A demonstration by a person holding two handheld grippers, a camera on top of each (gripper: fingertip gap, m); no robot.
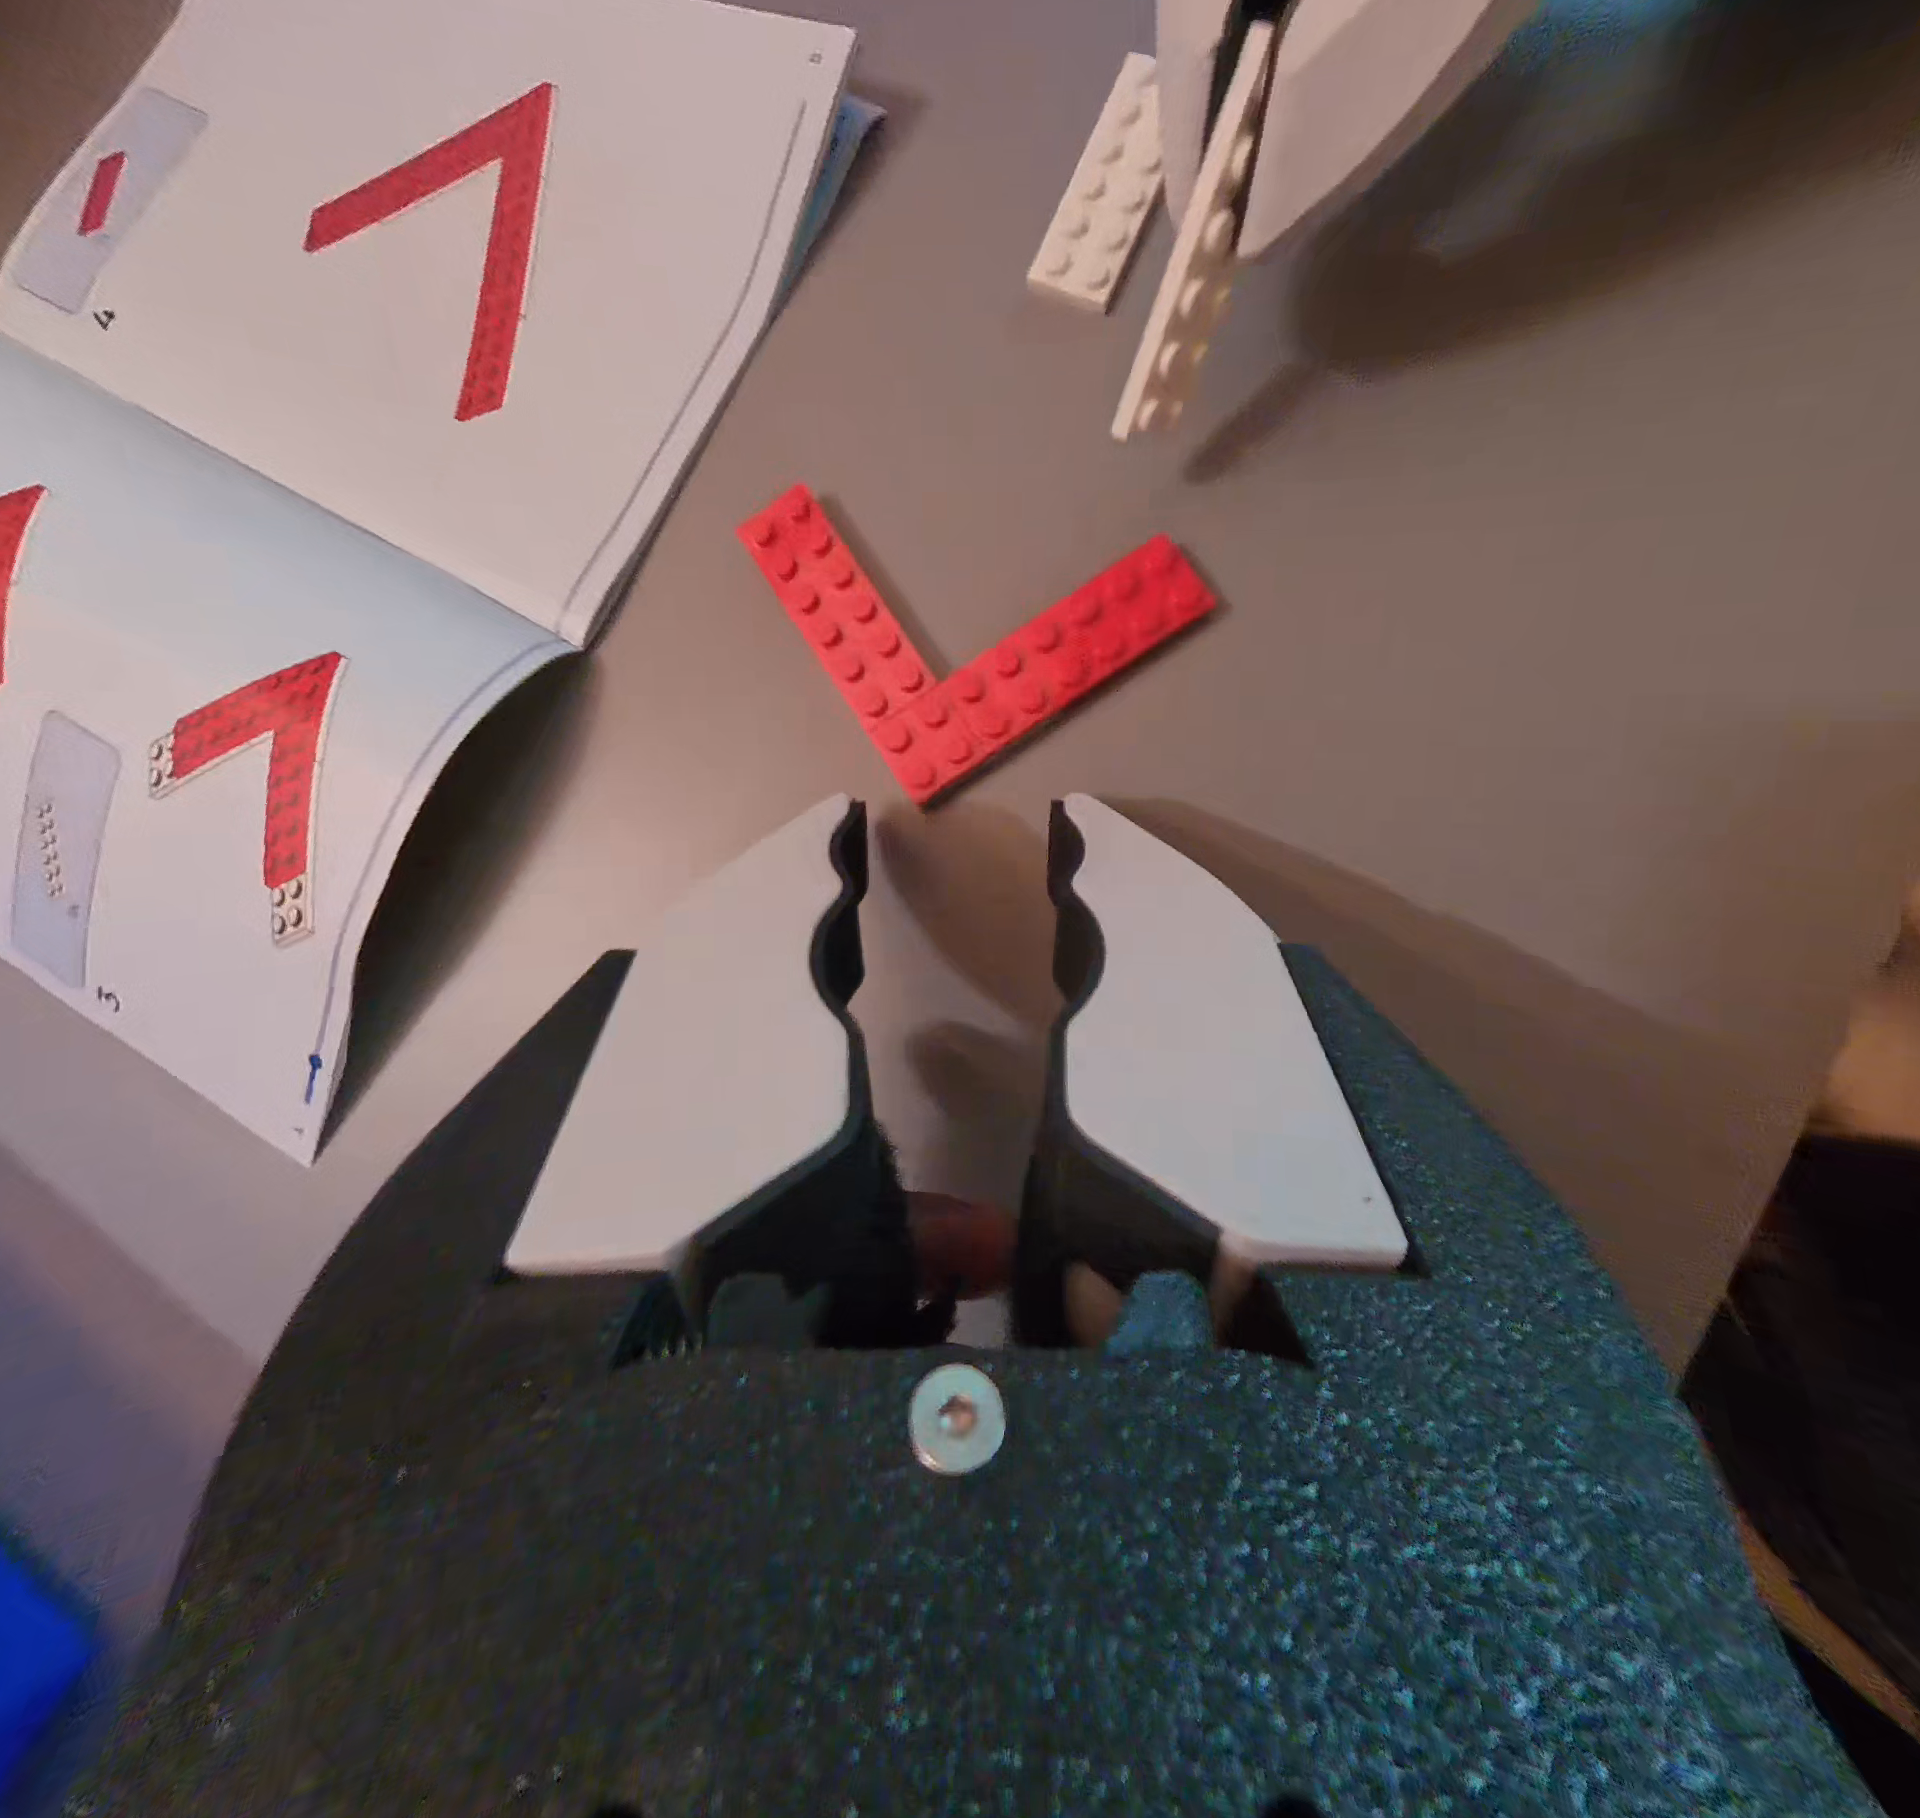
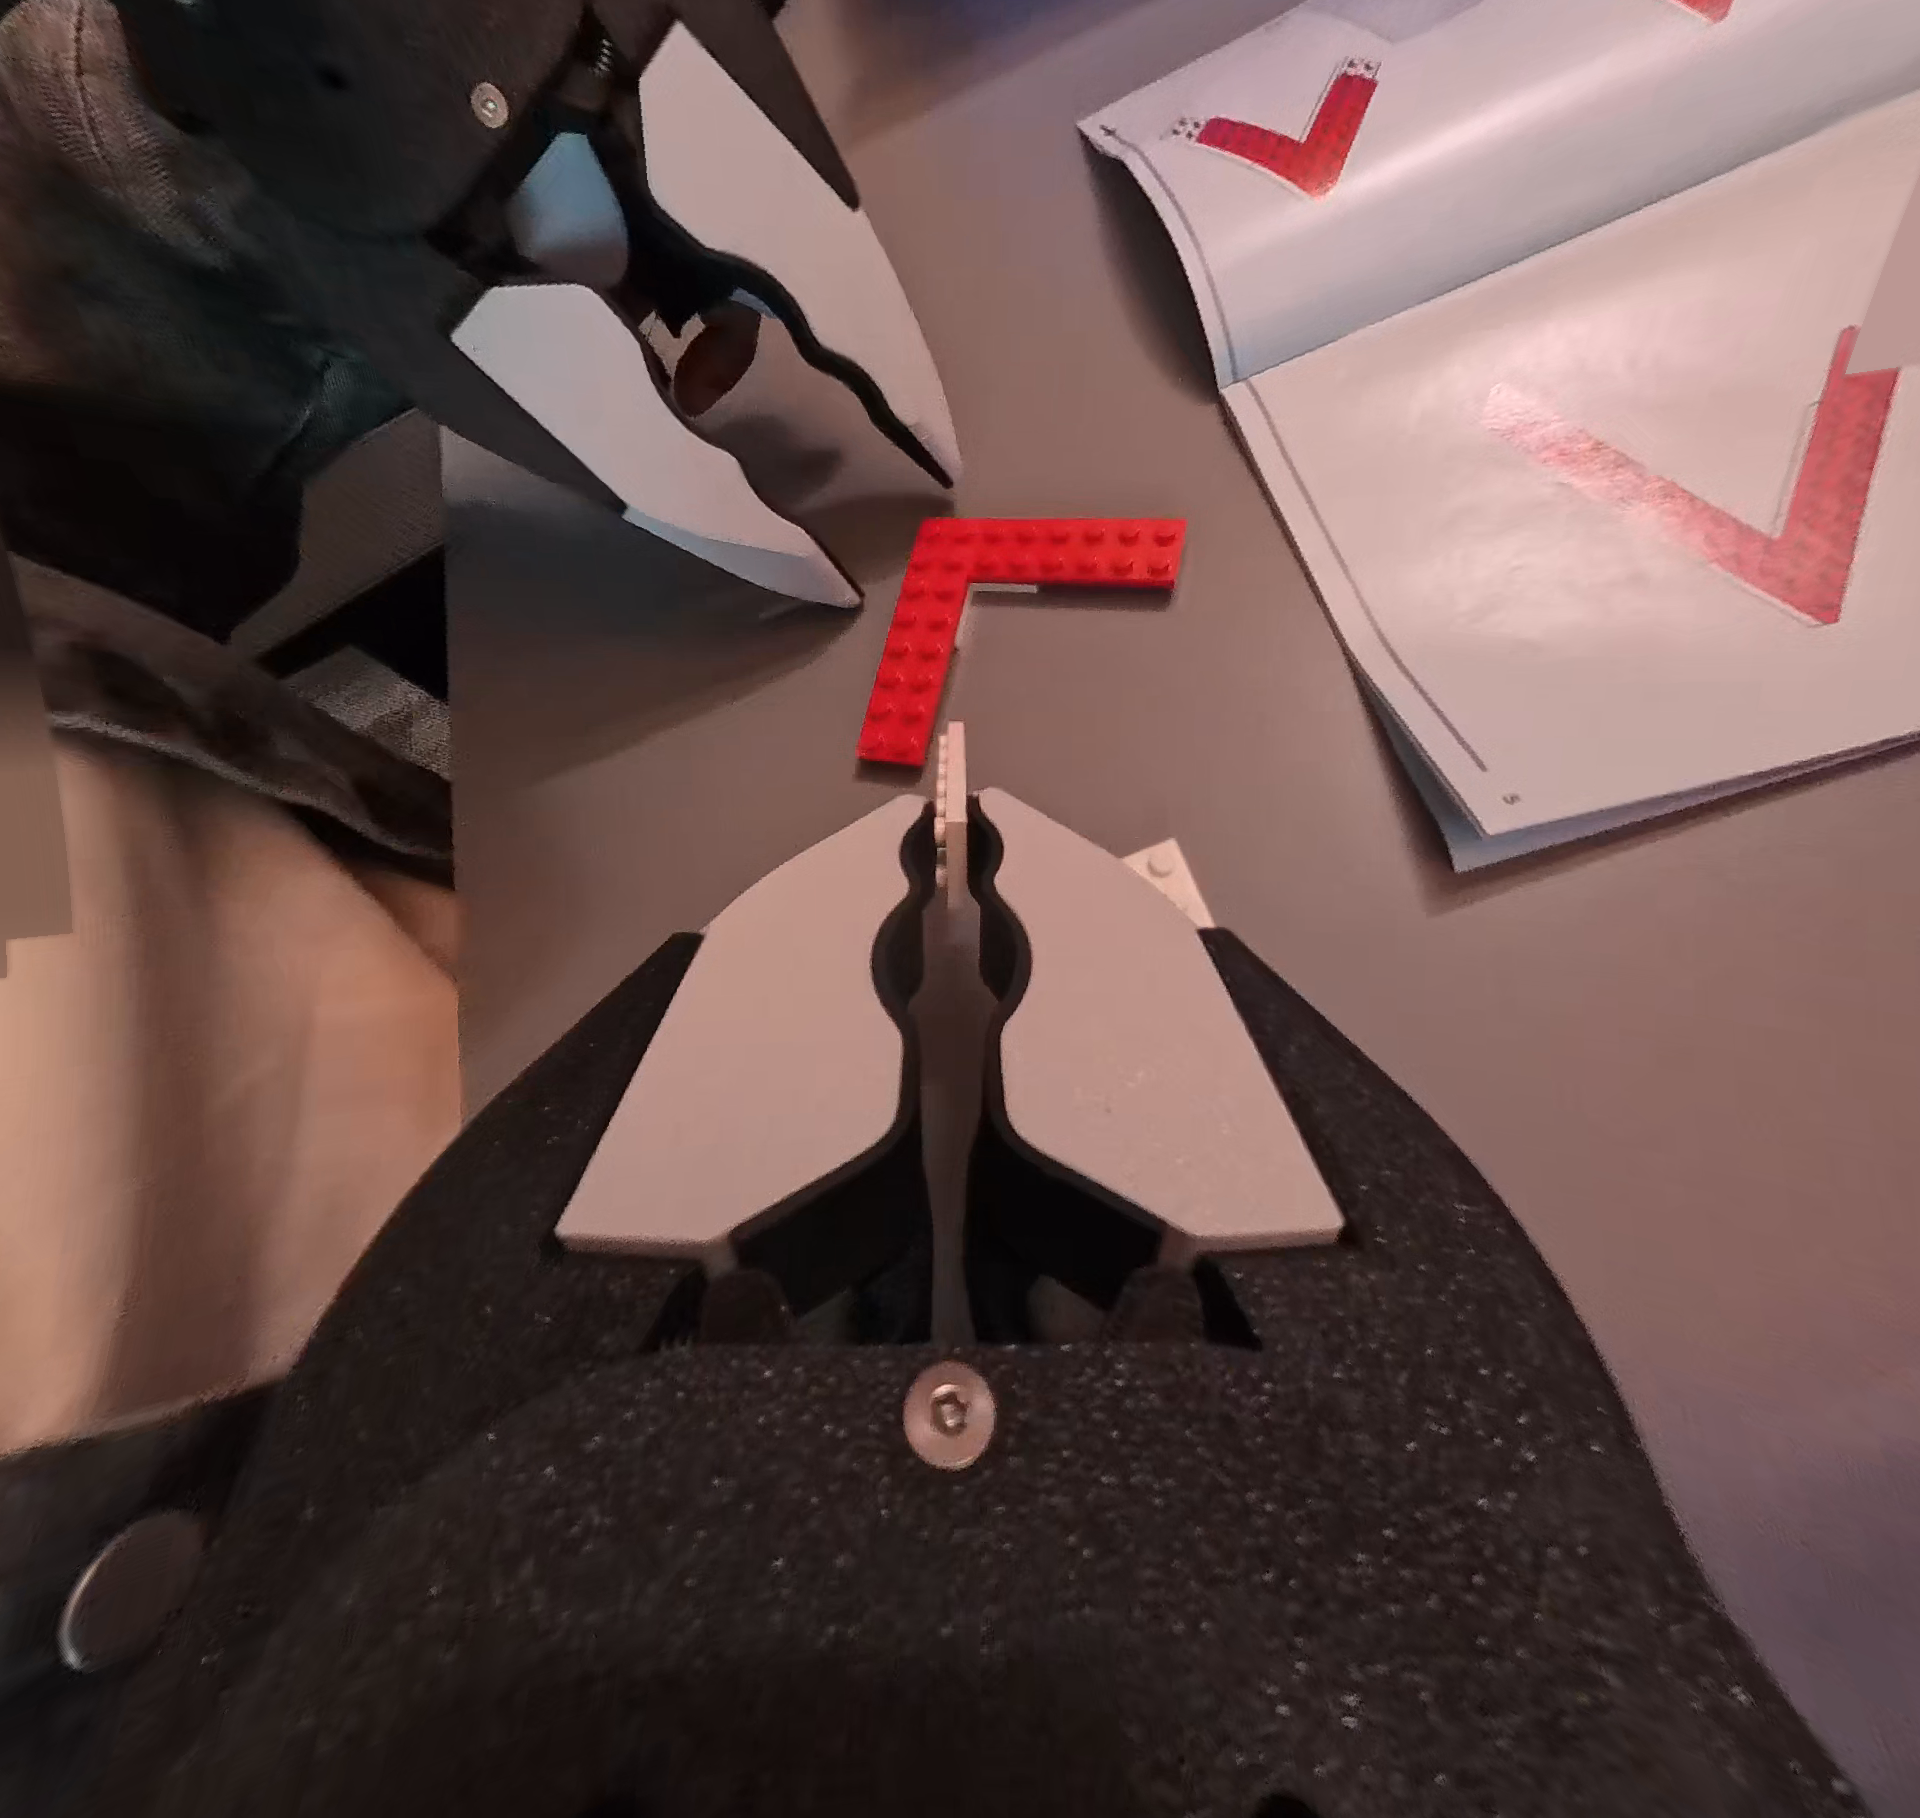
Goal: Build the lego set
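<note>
A red L-shaped assembly of studded plates (image 1: 961,646) lies flat on the grey table; it also shows in the right wrist view (image 2: 997,605). My left gripper (image 1: 956,812) is open and empty, its tips just short of the L's corner. My right gripper (image 2: 954,802) is shut on a long white plate (image 2: 951,781), held edge-on above the table near one end of the L. In the left wrist view that white plate (image 1: 1195,282) hangs tilted from the right gripper (image 1: 1236,85) beyond the L.
A second white plate (image 1: 1101,189) lies flat on the table behind the held one; its corner peeks out beside my right fingers (image 2: 1169,875). An open instruction booklet (image 1: 364,418) lies left of the L, also seen in the right wrist view (image 2: 1610,418). The table edge runs at the right (image 1: 1766,1093). The left gripper's tips are roughly 9 cm from the right gripper's.
</note>
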